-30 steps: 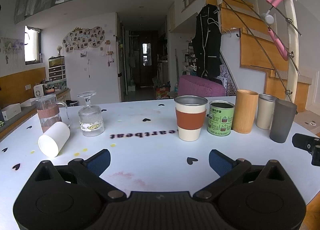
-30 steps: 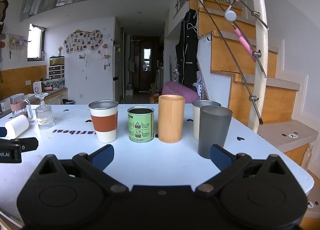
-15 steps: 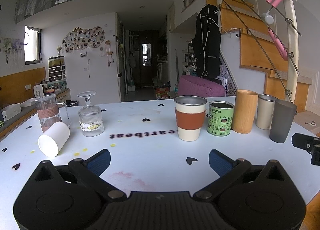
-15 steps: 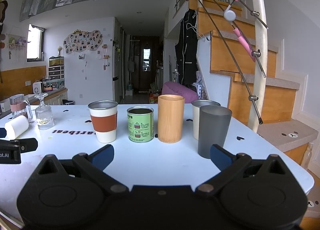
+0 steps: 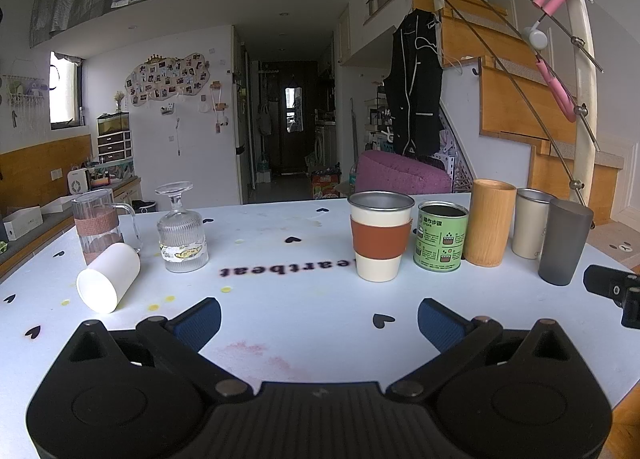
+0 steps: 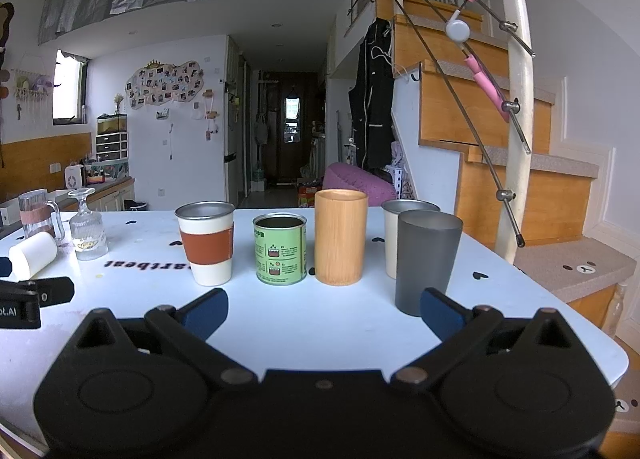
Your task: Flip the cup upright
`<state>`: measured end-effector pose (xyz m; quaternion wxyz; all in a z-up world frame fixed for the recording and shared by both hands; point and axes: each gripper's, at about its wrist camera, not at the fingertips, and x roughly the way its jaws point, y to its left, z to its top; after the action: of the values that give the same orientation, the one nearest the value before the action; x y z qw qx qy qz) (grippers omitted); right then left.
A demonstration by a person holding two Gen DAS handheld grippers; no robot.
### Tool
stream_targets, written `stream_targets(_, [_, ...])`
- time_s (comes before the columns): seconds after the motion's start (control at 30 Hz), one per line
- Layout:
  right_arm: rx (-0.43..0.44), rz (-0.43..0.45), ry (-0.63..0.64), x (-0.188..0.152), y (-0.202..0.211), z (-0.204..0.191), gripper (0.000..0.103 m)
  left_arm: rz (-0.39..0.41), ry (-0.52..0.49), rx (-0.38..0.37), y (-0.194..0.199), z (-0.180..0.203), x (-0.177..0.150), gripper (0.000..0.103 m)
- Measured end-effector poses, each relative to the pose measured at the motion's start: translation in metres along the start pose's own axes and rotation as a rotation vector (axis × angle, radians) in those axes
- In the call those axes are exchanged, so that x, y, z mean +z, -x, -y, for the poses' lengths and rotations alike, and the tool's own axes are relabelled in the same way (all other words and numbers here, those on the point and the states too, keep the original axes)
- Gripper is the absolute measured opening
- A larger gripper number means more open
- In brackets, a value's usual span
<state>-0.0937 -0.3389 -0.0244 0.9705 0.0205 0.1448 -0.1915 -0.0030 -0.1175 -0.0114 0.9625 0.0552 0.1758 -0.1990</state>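
1. a plain white cup [image 5: 109, 277] is seen lying on its side on the white table [image 5: 304, 299], toward the table's left part.
2. its closed flat base is turned toward the left wrist camera, and its mouth is pointed away, toward a glass mug [image 5: 98, 224] just behind it.
3. in the right wrist view the same cup [image 6: 33, 255] is shown at the far left, tipped over, beside an upturned glass [image 6: 88, 231].
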Motion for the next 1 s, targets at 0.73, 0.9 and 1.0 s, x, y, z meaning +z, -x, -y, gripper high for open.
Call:
stream_targets(0.73, [-0.001,0.001,-0.010,-0.0016,0.0008,0.0003,0.103,0.000,0.002,-0.001,-0.0001,0.0003,-0.0006,0.103])
stream_targets(0.9, [-0.001,0.001,-0.010,-0.0016,0.0007,0.0005,0.103,0.001,0.002,-0.001,-0.0003,0.0012,-0.0004,0.103])
stream_targets(1.0, [-0.002,0.000,-0.011,-0.0019,0.0009,0.0007,0.103,0.001,0.002,-0.001,-0.0003,0.0013,-0.0004,0.103])
